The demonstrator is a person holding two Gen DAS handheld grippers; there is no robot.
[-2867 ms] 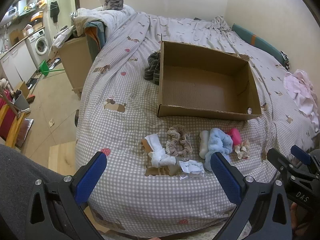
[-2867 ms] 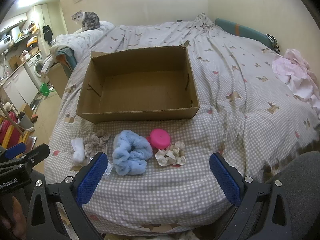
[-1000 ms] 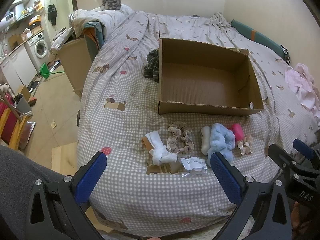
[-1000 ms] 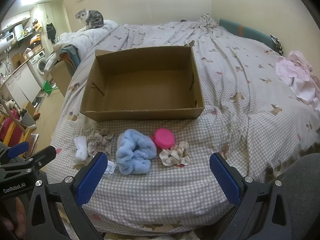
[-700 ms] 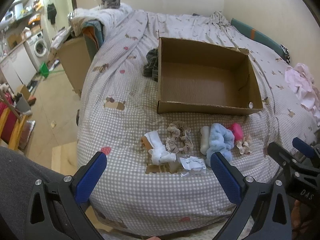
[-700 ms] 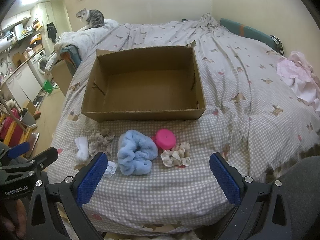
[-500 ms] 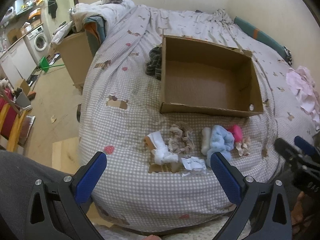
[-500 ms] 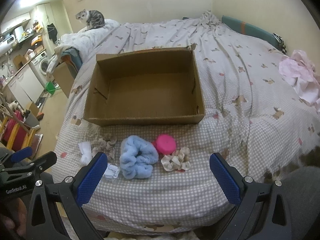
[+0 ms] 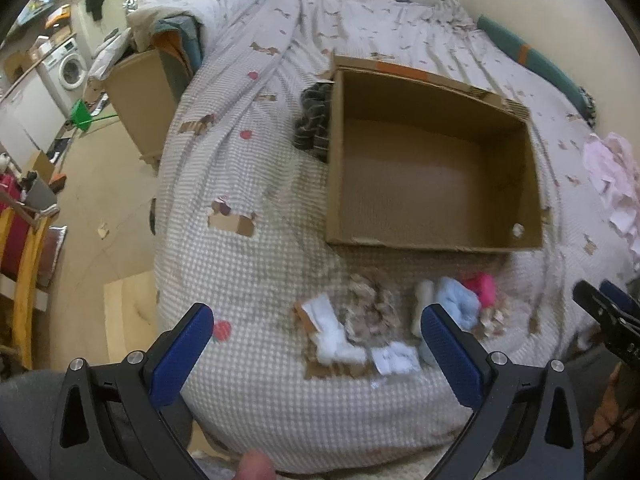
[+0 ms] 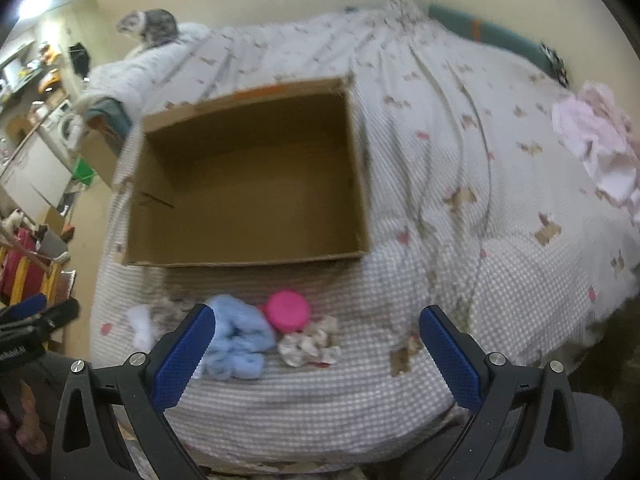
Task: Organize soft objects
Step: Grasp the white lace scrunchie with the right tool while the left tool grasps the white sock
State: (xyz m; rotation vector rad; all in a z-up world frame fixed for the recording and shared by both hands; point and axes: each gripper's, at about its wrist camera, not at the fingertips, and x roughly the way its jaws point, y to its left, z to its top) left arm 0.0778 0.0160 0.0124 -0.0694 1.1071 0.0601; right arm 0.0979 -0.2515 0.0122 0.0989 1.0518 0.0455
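Above bed [image 9: 248, 272], both views newly blurred

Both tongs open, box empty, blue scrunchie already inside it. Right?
Not quite. The blue scrunchie still lies on the bed in front of the cardboard box, as the right wrist view shows. Both the left tongs and right tongs are open, and the box is empty.

1. Box [image 10: 248, 184]: matt brown cardboard.
2. Bedspread [image 10: 460, 184]: checked cloth, lightly textured.
3. Blue scrunchie [image 10: 240, 336]: fluffy fabric.
4. Gripper pads [image 10: 184, 354]: blue, finely dimpled, on matt black plastic.
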